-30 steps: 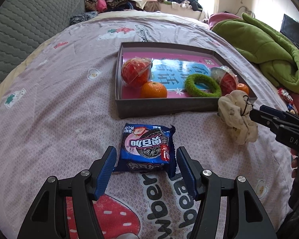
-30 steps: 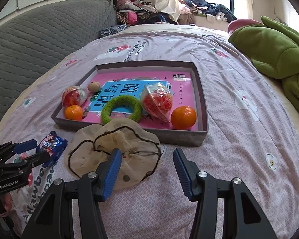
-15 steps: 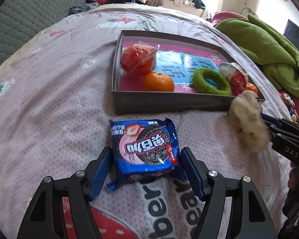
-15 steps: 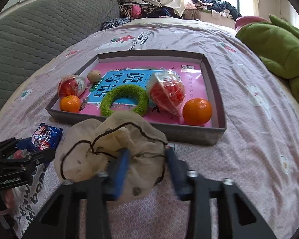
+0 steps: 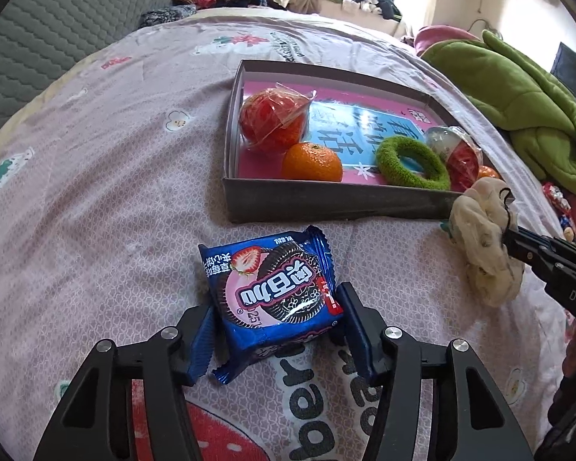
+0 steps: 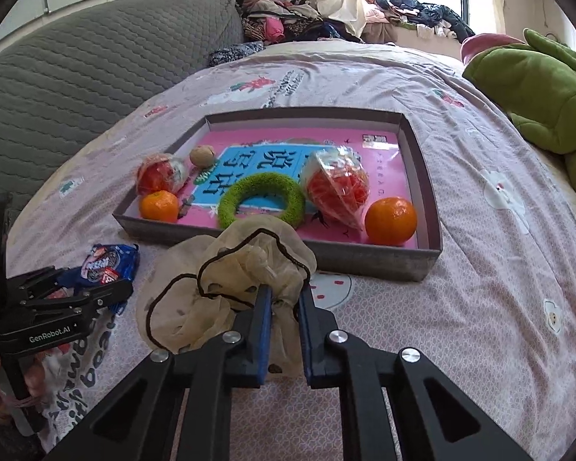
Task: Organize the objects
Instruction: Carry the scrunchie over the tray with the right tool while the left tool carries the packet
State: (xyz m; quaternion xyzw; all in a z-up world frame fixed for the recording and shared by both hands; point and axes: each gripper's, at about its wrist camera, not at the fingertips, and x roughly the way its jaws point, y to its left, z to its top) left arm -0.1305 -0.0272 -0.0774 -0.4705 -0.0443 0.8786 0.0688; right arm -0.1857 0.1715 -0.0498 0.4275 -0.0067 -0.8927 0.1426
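Gripping a blue strawberry sandwich-cookie packet (image 5: 274, 294) between its blue pads, the left tool (image 5: 278, 336) holds it tilted just above the pink bedsheet (image 5: 96, 199), near the front wall of the grey tray (image 5: 326, 201). The right tool (image 6: 282, 307) is clamped on a bunched beige mesh scrunchie (image 6: 226, 288), just in front of that tray. Inside the tray lie two mandarins (image 6: 391, 221), two wrapped red fruits (image 6: 340, 188), a green fuzzy ring (image 6: 261, 203) and a walnut (image 6: 202, 155).

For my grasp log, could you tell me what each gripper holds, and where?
Right gripper pinches the beige mesh cloth at its bunched edge. Left gripper grips the blue cookie packet by its sides.
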